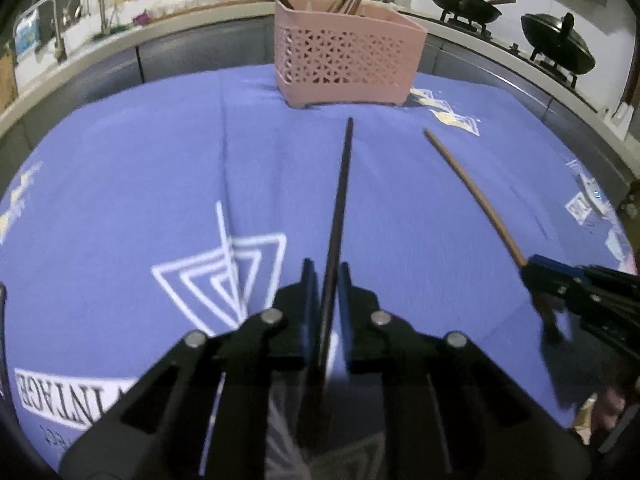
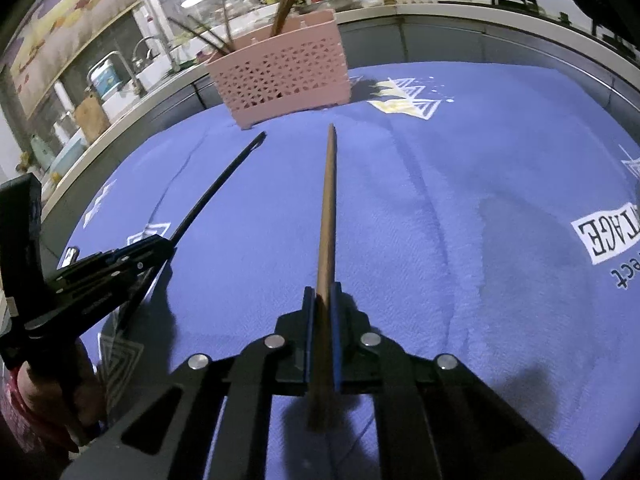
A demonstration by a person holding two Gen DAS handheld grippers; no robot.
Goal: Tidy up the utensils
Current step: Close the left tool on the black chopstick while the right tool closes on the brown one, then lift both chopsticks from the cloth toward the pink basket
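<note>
My left gripper [image 1: 327,276] is shut on a black chopstick [image 1: 342,184] that points forward toward a pink perforated basket [image 1: 344,56]. My right gripper [image 2: 323,294] is shut on a brown wooden chopstick [image 2: 329,192], which also points toward the basket [image 2: 280,76]. Each gripper shows in the other's view: the right one [image 1: 532,268] with the brown chopstick [image 1: 468,184] at the right, the left one [image 2: 164,246] with the black chopstick [image 2: 220,188] at the left. Several chopsticks stand in the basket.
A blue printed cloth [image 1: 140,168] covers the table. Behind it runs a counter with a sink and taps [image 1: 60,32] at the left and two black woks [image 1: 464,4] on a stove at the right. A hand [image 2: 48,392] holds the left gripper's handle.
</note>
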